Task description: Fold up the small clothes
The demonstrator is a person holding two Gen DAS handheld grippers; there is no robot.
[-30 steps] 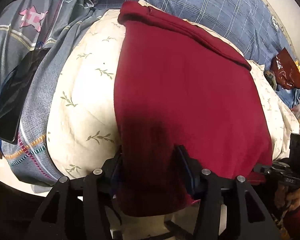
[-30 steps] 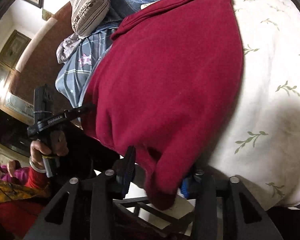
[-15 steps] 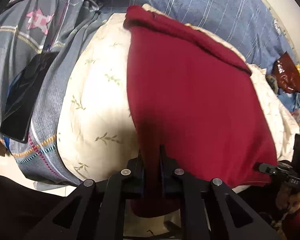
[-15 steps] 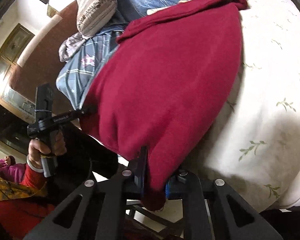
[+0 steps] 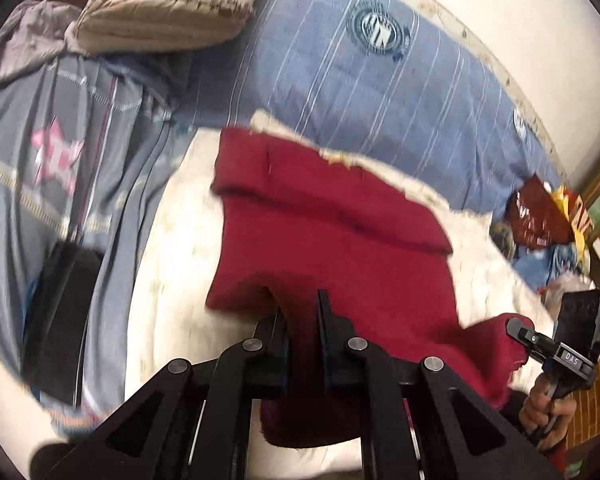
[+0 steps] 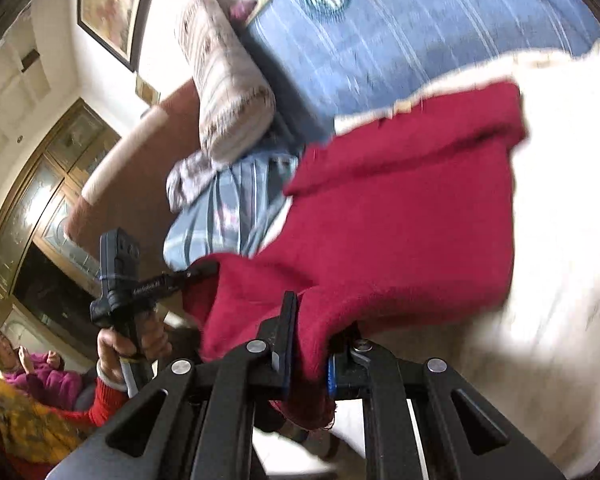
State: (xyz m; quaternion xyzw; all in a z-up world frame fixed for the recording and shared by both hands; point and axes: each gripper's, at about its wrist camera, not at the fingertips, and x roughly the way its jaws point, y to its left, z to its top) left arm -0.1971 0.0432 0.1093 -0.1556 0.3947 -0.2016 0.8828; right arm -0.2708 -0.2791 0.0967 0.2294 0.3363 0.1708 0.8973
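Two grippers clench the red garment (image 5: 340, 240): left gripper (image 5: 302, 320), right gripper (image 6: 312, 336); only the right view shows a framed picture (image 6: 112, 0).

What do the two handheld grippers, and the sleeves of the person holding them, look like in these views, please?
Both the left gripper and right gripper are matte black linkage frames with silver rivets and flat fingers; the right's pads are blue-edged. Each has a pistol-style handle topped by a boxy black module. The sleeve is red knit with a pale cuff.

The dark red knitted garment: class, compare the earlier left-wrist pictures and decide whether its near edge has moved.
Yes. The dark red knitted garment has had its near edge lifted off the cream leaf-print quilt, bunched upward toward the far folded hem.
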